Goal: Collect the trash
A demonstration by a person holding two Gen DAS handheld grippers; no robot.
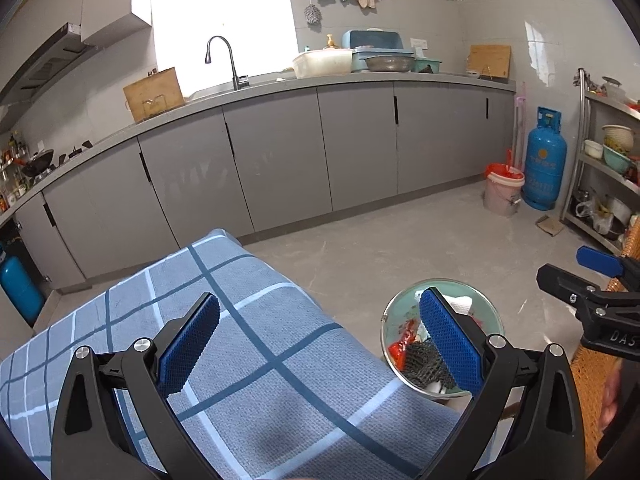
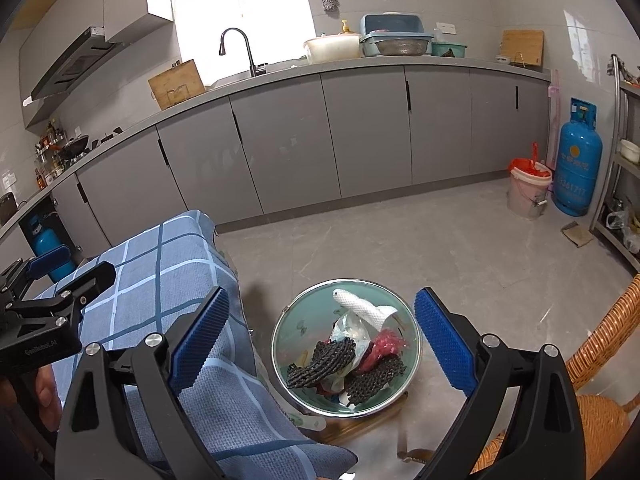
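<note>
A round green trash bowl with a metal rim (image 2: 292, 320) sits low beside the table and holds trash: a white paper towel (image 2: 362, 308), black mesh pieces (image 2: 320, 364), red wrappers (image 2: 386, 346) and crumpled plastic. It also shows in the left wrist view (image 1: 394, 312). My right gripper (image 2: 322, 344) is open and empty, hovering above the bowl. My left gripper (image 1: 320, 340) is open and empty above the blue checked tablecloth (image 1: 248, 344); its right finger overlaps the bowl. Each gripper shows at the edge of the other's view.
Grey kitchen cabinets (image 2: 280, 140) with a sink and dishes run along the back. A blue gas cylinder (image 2: 576, 168) and a pink bucket with a red bag (image 2: 526, 192) stand at the right. A wicker chair (image 2: 604, 340) is at the right edge. A metal shelf (image 1: 608, 168) stands at the far right.
</note>
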